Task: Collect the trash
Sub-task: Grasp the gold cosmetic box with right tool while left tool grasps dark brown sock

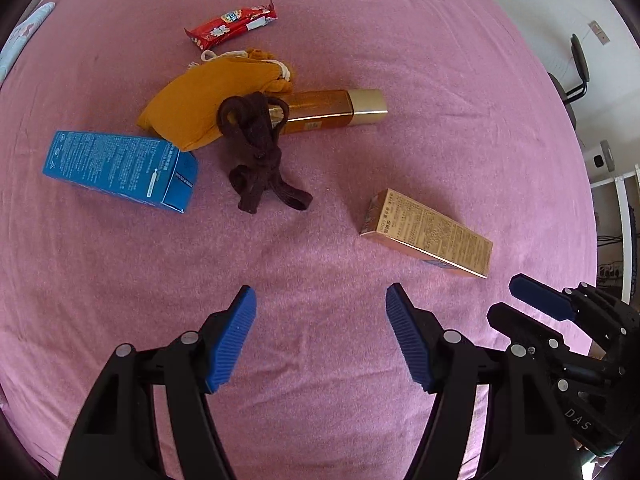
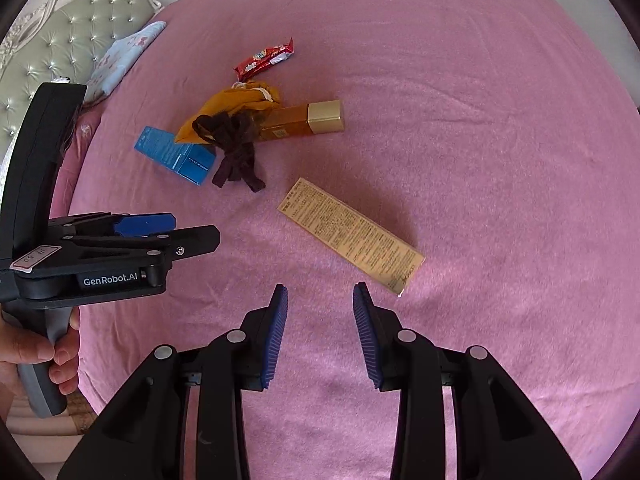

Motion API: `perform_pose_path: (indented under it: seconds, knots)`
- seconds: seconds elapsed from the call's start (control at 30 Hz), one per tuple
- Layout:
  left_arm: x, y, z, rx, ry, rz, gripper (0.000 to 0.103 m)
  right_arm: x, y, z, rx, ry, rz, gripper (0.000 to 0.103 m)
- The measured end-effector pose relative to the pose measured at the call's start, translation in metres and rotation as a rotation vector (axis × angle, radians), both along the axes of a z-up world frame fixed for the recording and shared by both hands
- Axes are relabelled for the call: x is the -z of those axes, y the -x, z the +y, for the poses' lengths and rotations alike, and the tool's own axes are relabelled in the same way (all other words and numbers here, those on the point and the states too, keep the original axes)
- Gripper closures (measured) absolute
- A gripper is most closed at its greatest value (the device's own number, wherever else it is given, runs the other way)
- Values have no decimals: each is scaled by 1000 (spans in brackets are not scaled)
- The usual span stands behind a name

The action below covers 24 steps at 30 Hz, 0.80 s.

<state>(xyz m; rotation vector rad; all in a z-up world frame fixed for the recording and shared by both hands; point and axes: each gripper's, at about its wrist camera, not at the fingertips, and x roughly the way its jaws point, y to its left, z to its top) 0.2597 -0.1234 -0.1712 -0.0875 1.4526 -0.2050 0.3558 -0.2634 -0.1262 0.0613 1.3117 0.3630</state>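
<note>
Over the pink bed (image 1: 440,60), the left gripper (image 1: 320,300) gapes wide and empty, the right gripper (image 2: 320,296) stands narrower and empty, while the red wrapper (image 1: 232,26), blue box (image 1: 120,170) and tan box (image 1: 430,234) lie ahead around the socks (image 1: 256,148).

Left gripper (image 1: 320,300) hovers, fingers apart, above pink bedsheet (image 1: 440,60) near a gold box (image 1: 430,234), seemingly empty.

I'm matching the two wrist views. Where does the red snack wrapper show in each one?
Left wrist view: the red snack wrapper lies near the top, left of centre, just above the mustard-yellow cloth pouch.
Right wrist view: the red snack wrapper lies in the upper part, left of centre, smaller.
Shared landmark: the mustard-yellow cloth pouch lies directly below it in both.
</note>
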Motion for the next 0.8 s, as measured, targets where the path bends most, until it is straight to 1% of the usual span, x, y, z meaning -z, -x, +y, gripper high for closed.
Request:
perform_pose_path:
  seconds: [0.13,0.3,0.37,0.43,0.5,0.57,0.67,0.8]
  knots:
    - [15,-11,4,-17,-15,23,36,12,-24,10,-79,38,-3,68]
    - [32,-19,8,-15,-34,55,36,28,-39,31,-202,117,-13,61]
    - [38,-21,10,-14,-42,66,36,33,-41,38,-237,148,-23,56]
    - [41,-22,13,-14,-44,72,36,38,-43,43,-266,168,-21,55]
    - [44,-25,15,-15,-45,73,36,46,-46,46,-277,183,-17,54]
    - [46,-29,17,-17,-44,75,36,50,-48,48,-279,189,-18,51]
    - [50,-38,18,-19,-46,75,36,55,-54,49,-264,191,-20,49]
    - [57,-52,18,-27,-40,73,36,61,-64,42,-217,147,2,47]
